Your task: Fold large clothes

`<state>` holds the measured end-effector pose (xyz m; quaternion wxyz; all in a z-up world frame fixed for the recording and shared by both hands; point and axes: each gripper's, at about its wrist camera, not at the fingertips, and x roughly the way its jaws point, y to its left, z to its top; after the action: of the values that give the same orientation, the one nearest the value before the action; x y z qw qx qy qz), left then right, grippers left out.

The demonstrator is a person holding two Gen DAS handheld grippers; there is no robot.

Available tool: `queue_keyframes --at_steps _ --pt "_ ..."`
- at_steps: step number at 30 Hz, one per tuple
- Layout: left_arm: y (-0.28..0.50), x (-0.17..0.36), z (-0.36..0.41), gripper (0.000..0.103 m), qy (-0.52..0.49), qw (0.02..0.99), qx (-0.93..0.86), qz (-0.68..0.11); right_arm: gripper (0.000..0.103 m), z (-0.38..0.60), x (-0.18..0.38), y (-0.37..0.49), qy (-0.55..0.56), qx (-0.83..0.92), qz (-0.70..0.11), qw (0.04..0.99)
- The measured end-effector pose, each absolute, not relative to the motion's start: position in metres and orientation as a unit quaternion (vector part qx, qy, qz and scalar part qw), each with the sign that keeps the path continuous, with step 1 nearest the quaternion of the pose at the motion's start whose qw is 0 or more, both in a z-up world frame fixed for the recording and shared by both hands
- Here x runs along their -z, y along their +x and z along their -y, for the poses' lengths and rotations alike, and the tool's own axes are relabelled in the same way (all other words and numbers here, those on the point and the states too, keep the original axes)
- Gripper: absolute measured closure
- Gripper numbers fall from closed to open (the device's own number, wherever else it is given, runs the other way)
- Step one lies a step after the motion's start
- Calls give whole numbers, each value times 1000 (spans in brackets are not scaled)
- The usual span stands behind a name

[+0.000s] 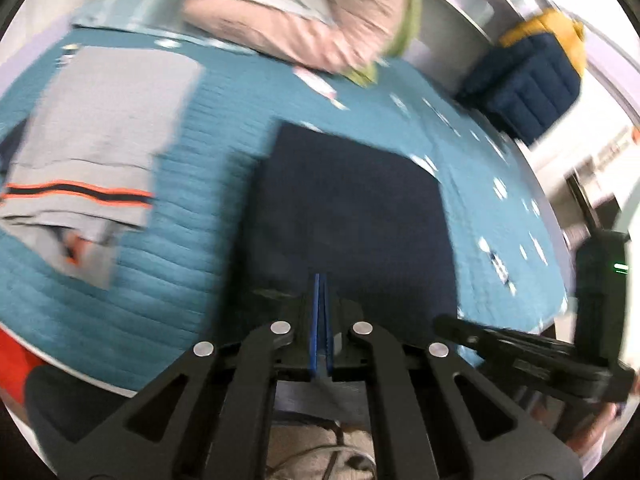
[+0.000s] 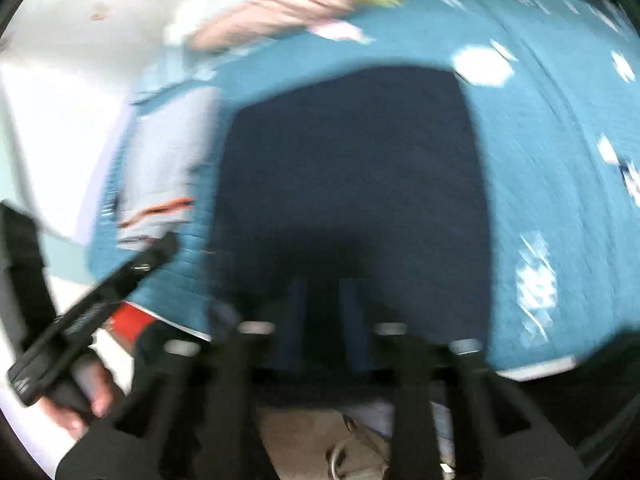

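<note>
Closest to me, the left gripper (image 1: 320,320) hangs over the near edge of the bed with its blue pads pressed flat together and nothing between them. The right gripper (image 2: 324,312) is beside it, over the same edge. Its picture is smeared, but the pads seem to stand a little apart, and I see no cloth pinched there.

Just under both tools lies the navy garment (image 1: 352,208), already a tidy rectangle on the teal quilt (image 1: 180,280), with its near hem close to the mattress edge. This is where I see the danger. If a clenched tip pushes or scrapes the top layer, the fold may open or slide toward the floor. If the right pads bite only one layer, lifting will pull the packet apart. The two tools are also near each other and could knock together.

Further left, well apart, lies a grey garment (image 1: 100,128) with an orange stripe; a wide sweep could disturb it. Beyond it, a pink heap (image 1: 320,12) waits by the far side.
</note>
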<state>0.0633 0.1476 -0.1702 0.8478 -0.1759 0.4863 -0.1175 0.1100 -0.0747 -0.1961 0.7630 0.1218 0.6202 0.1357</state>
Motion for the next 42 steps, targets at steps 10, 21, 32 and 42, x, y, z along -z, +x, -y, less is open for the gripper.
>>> queue_keyframes --at_steps 10,21,32,42 --pt "64 245 -129 101 -149 793 96 -582 102 68 251 44 118 -161 -714 671" --pt "40 243 -158 101 -123 795 57 -591 102 91 188 69 110 -144 -621 763" --pt "39 169 -146 98 -85 851 91 -510 102 105 251 54 112 -122 -705 689" --pt "64 227 -150 98 -78 820 37 -566 102 103 210 57 92 -144 -665 727"
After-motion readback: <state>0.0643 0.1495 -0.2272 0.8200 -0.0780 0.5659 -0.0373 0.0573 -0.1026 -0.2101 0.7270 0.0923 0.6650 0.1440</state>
